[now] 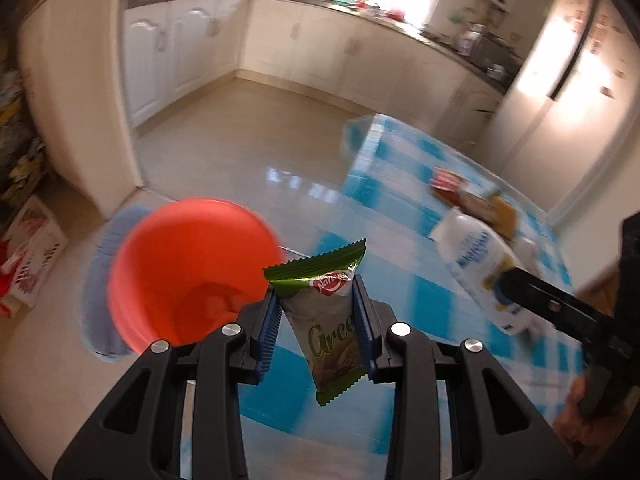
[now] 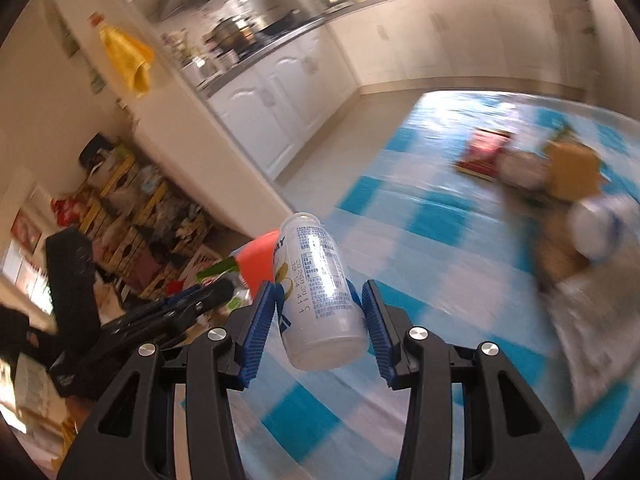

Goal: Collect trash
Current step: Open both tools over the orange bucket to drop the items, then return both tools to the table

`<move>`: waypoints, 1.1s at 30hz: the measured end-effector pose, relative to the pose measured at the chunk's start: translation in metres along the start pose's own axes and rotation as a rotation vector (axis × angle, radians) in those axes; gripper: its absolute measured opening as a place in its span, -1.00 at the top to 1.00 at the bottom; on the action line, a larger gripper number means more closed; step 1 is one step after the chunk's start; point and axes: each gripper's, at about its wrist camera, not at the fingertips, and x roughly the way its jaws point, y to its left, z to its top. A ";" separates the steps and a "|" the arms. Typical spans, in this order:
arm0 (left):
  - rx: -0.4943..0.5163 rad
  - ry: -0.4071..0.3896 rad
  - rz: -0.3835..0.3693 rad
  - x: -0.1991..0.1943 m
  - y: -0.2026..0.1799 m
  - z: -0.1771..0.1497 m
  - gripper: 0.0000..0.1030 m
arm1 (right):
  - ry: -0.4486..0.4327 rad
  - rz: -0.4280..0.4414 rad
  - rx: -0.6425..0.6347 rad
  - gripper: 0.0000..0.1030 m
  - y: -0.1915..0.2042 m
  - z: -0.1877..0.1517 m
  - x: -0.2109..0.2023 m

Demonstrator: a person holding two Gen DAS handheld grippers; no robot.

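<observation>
Two ribbed fingers (image 1: pixel 357 312) pinch crinkled foil wrapper (image 1: pixel 330 320).

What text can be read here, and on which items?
"Gree", cut off by a finger: green snack wrapper in the left gripper.
Red logo on the wrapper: too warped to read.
"19 54 41 1": white plastic bottle in the right gripper.
Other bottle print: too small.

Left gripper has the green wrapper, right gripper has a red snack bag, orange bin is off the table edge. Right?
Not quite. The right gripper is clamped on a white plastic bottle, as the right wrist view shows; the red snack bag lies on the table. The rest holds: left gripper grips the green wrapper, orange bin beside the table edge.
</observation>
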 end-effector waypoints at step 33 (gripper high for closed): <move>-0.154 -0.012 0.242 0.028 0.095 0.003 -0.61 | 0.021 0.005 -0.089 -0.74 0.049 0.018 0.063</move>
